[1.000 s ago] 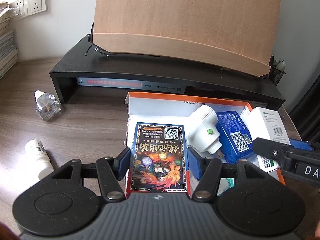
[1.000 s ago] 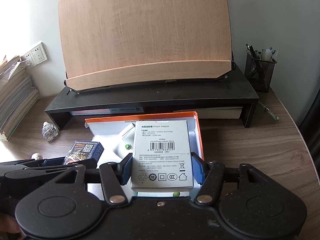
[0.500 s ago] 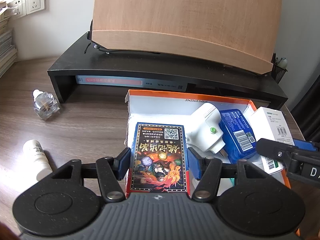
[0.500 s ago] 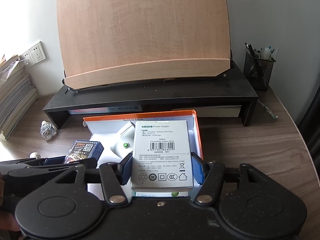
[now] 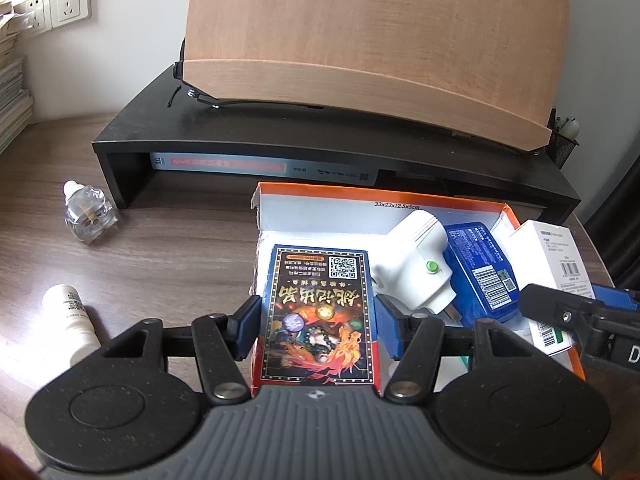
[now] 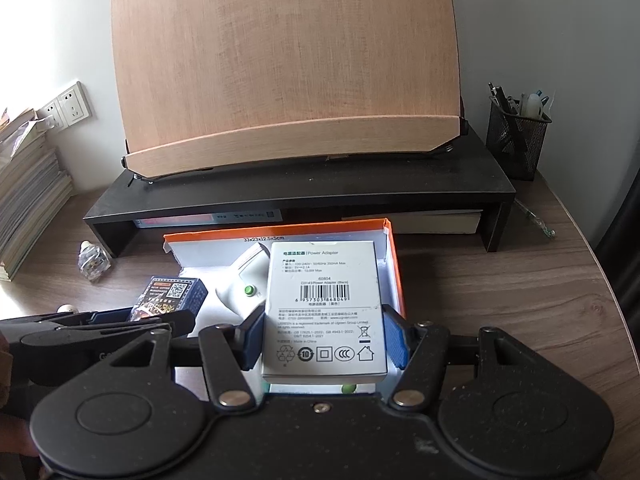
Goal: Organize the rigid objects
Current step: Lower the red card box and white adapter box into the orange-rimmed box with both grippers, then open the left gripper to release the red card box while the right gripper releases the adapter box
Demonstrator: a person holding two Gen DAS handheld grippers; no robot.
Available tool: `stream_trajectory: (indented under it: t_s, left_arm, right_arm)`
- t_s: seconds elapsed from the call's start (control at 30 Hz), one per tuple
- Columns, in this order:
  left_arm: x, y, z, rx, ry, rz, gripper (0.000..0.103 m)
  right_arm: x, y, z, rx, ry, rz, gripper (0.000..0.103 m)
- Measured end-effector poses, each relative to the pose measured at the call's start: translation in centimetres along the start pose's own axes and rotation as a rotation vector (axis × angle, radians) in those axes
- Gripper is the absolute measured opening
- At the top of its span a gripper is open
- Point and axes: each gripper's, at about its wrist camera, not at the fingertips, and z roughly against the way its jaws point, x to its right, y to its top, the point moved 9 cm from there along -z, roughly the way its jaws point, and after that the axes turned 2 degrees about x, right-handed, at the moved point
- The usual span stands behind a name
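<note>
Evidently both loads hang over the orange-rimmed box [image 5: 400, 194], likely ready for lowering in. Left gripper [image 5: 316, 326] clamped on a dark card box [image 5: 318, 312], flat face up, above the box's left inner edge. Right gripper [image 6: 324, 340] clamped on a white power adapter carton [image 6: 324, 308], label up, by the box's right wall. Inside: white plug [image 5: 420, 264], blue pack [image 5: 480, 268]. Two small bottles [image 5: 86, 218] wait on the worktop [image 5: 168, 252], left side.

The orange box [image 5: 400, 196] sits slightly lower in the left view (nothing else has shifted)
</note>
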Motion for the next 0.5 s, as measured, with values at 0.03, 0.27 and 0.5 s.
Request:
stream_trajectory:
  t_s: [0.03, 0.27, 0.5]
  left_arm:
    - [0.05, -0.02, -0.05, 0.0, -0.001, -0.001, 0.06]
    - [0.2, -0.17, -0.23, -0.001, -0.009, -0.003, 0.06]
    - [0.25, -0.65, -0.75, -0.019, -0.021, 0.0, 0.061]
  right_arm:
    - [-0.01, 0.01, -0.01, 0.0, 0.0, 0.0, 0.071]
    - [-0.22, 0.23, -0.06, 0.001, -0.001, 0.003, 0.071]
    - [-0.39, 0.61, 0.15, 0.023, -0.024, 0.006, 0.08]
